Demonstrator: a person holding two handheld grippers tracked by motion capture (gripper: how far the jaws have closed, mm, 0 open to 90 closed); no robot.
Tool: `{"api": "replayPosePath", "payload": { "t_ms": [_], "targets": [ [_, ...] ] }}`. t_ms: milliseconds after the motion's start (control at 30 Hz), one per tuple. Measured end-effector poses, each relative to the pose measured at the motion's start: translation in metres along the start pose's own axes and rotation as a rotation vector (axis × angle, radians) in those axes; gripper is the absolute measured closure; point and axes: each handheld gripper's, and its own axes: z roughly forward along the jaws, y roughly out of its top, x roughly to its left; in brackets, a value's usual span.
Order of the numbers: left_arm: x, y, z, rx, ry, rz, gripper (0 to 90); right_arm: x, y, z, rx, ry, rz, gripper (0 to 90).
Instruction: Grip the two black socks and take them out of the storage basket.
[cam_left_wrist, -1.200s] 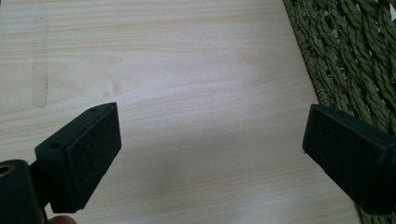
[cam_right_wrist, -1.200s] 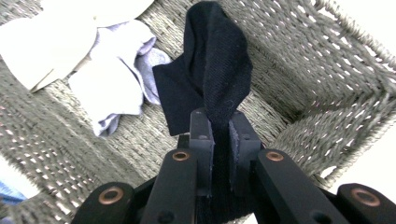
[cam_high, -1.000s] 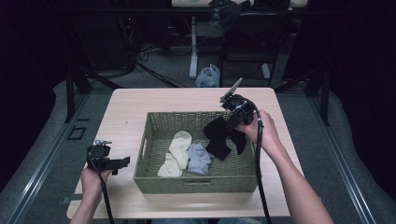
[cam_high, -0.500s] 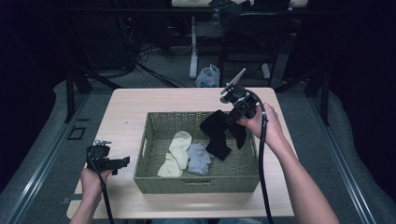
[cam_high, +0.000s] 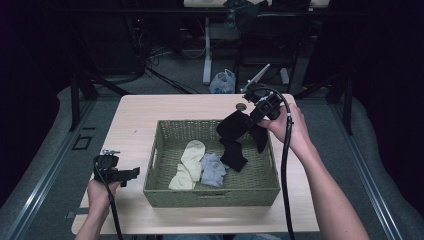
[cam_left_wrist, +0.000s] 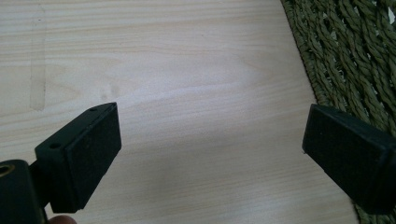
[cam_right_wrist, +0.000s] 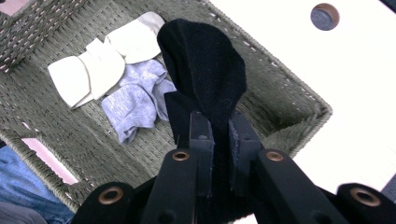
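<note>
My right gripper (cam_high: 250, 121) is clamped on a black fabric sock (cam_high: 235, 140), dangling over the green woven basket (cam_high: 165, 187) at two o'clock. I should lift until its tail clears the rim before swinging outward. My left gripper (cam_left_wrist: 210, 154) hangs released above the pale wooden counter (cam_high: 140, 112).

a pale wooden table (cam_high: 145, 115) carries a green woven basket (cam_high: 210, 187).

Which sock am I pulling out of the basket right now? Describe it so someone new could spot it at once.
Find the green woven basket in the middle of the wooden table. At its far right corner the right gripper is shut on a black sock that hangs above the basket floor. It is the one dark sock; the cream sock and grey sock lie flat.
</note>
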Motion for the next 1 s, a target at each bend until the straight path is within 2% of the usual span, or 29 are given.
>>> {"api": "replayPosePath", "payload": {
  "t_ms": [100,267,433,500,567,867,1000],
  "targets": [
    [0.0,0.0,-0.001,0.012,-0.003,0.007,4.5,-0.003,0.0,-0.005,-0.01,-0.01,0.005,82.8],
    [0.0,0.0,0.0,0.001,0.0,0.0,4.5,-0.01,-0.002,-0.017,-0.009,-0.027,0.007,82.8],
    [0.0,0.0,0.0,0.005,0.0,0.001,4.5,-0.02,-0.01,-0.027,-0.04,-0.05,0.04,82.9],
    [0.0,0.0,0.0,0.005,0.001,0.0,4.4,-0.027,-0.016,-0.033,-0.062,-0.075,0.051,82.9],
    [0.0,0.0,0.0,0.005,0.001,0.0,4.4,-0.03,-0.018,-0.036,-0.063,-0.083,0.052,83.0],
    [0.0,0.0,0.0,0.003,0.001,-0.002,4.5,-0.058,-0.042,-0.056,-0.108,-0.133,0.133,83.5],
    [-0.001,0.0,0.0,0.003,0.002,-0.001,4.5,-0.071,-0.054,-0.059,-0.109,-0.161,0.17,83.6]
  ]
}}
